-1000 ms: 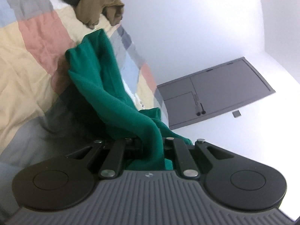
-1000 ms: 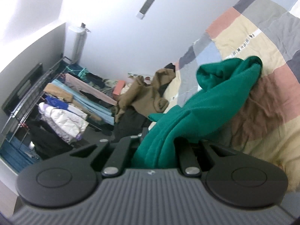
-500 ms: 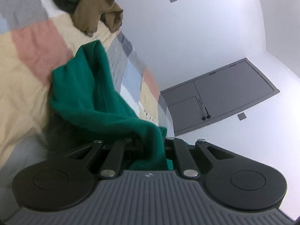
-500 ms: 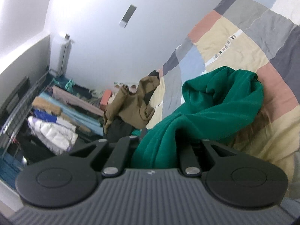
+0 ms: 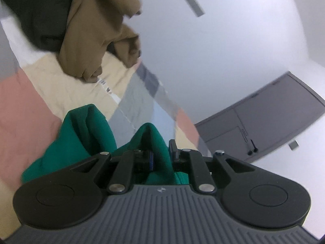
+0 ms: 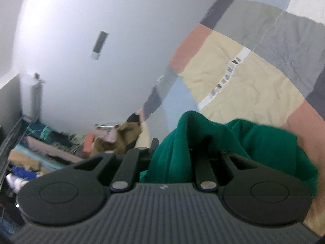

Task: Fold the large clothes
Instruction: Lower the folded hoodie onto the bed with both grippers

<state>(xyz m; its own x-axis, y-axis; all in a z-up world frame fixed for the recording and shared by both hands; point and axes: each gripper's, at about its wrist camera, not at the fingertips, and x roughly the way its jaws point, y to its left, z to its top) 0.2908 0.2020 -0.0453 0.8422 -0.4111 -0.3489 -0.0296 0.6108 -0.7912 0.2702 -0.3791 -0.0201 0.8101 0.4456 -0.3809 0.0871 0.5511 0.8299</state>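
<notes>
The green garment (image 5: 81, 142) is bunching up in thick, soft folds, looks like a plain knit sweatshirt kind of fabric, deep emerald with no print showing. It's sitting crumpled on the patchwork bedspread, not spread flat at all. One hump of it is rising up in a peak in the left wrist view, and in the right wrist view another bundle (image 6: 254, 142) is mounding over and draping off to the right.

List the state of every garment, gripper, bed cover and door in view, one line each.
green fabric garment: bunched, gripped at two places.
left gripper: shut on that garment.
right gripper: shut on that garment.
brown fabric garment: unfolded, crumpled in a heap on the quilt.
pink, beige, grey and blue patchwork quilt: spread out, creased.
grey panelled door: closed.
</notes>
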